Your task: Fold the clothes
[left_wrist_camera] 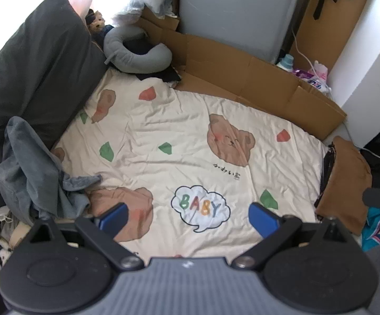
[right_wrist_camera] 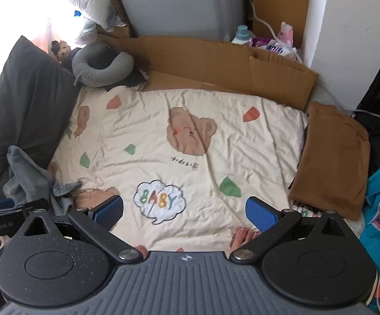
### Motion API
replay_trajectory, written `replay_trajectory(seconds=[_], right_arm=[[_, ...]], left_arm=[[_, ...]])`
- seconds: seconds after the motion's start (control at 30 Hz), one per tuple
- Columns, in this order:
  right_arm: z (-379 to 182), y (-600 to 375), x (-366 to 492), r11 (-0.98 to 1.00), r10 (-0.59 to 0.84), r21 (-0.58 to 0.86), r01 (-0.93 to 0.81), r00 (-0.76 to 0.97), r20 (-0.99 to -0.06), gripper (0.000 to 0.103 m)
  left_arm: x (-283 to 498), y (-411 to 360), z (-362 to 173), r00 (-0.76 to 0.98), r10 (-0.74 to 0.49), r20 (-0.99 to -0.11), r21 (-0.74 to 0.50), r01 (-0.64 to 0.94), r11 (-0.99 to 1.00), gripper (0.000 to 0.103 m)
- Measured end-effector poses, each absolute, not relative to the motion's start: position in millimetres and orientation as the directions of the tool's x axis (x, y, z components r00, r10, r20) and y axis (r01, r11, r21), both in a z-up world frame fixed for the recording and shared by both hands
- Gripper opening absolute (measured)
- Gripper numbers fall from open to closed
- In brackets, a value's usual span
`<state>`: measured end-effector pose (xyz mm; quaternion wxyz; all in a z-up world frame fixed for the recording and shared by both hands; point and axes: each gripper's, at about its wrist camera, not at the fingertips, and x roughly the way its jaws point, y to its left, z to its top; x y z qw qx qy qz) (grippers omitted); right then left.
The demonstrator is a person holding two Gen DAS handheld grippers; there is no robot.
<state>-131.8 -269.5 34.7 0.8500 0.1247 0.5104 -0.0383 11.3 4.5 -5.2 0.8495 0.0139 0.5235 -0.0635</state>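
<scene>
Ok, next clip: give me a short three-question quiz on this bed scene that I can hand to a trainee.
1. True or false: the left gripper is shut on the grey garment.
2. Which lies at the right edge of the bear-print sheet? A) a folded brown garment B) the grey neck pillow C) a dark pillow
3. Fill in: the word printed in the cloud on the sheet is ____.

Key:
1. False. Both it and the right gripper hang open with nothing between the fingers; the grey garment lies crumpled at the left.
2. A, the folded brown garment; the grey neck pillow is at the head end.
3. BABY.
</scene>
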Motion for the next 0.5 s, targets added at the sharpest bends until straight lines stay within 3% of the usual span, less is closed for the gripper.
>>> replay_trajectory(seconds=[0.5], right_arm=[[51.6, -274.8, -129.9, 0.968, 0.027, 0.155, 0.197, 0.534, -0.845, 0.102]], left_arm=[[23.7, 38.5, 14.4, 0.483, -0.067, -0.873, -0.045, 0.058, 0.997, 0.099]])
